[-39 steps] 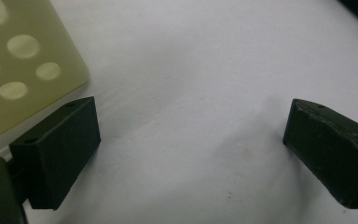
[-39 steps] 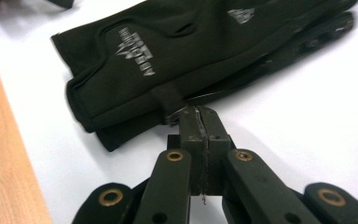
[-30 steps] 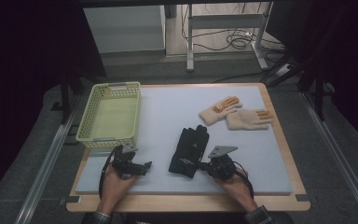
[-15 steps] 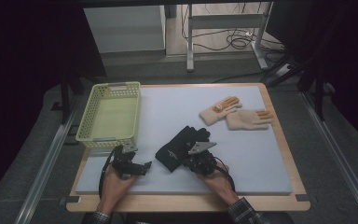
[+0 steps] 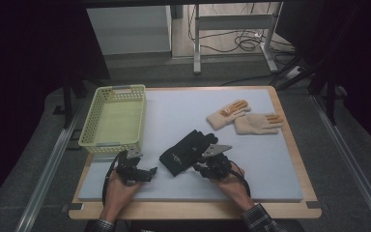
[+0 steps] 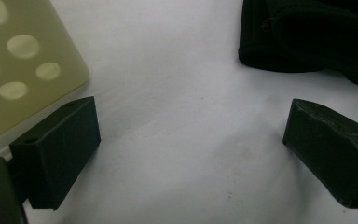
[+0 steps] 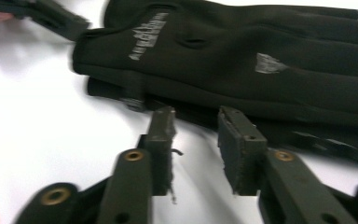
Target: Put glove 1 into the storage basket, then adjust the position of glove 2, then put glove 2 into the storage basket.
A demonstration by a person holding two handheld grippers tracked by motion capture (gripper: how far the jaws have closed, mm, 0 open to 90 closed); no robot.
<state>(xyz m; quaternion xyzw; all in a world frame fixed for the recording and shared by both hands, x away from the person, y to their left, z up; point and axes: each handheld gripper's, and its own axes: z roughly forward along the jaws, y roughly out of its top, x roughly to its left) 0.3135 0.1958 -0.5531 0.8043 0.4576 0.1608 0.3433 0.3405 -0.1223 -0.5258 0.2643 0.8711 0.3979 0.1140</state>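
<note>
Black gloves (image 5: 187, 151) lie at ten o'clock of the right gripper (image 5: 207, 164), touching its tips; its hand (image 5: 229, 181) lies low, jaws just parted, gripping nothing.

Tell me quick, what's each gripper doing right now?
Left gripper: open, holding nothing.
Right gripper: just opened, nothing between its jaws, beside the black gloves.

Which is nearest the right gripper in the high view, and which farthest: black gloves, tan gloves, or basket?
1. Black gloves: right beside the right gripper, on its left.
2. Tan gloves: farther back, toward the table's right side.
3. Basket: on the table's far left.
The tan gloves and basket are fairly close to call.
</note>
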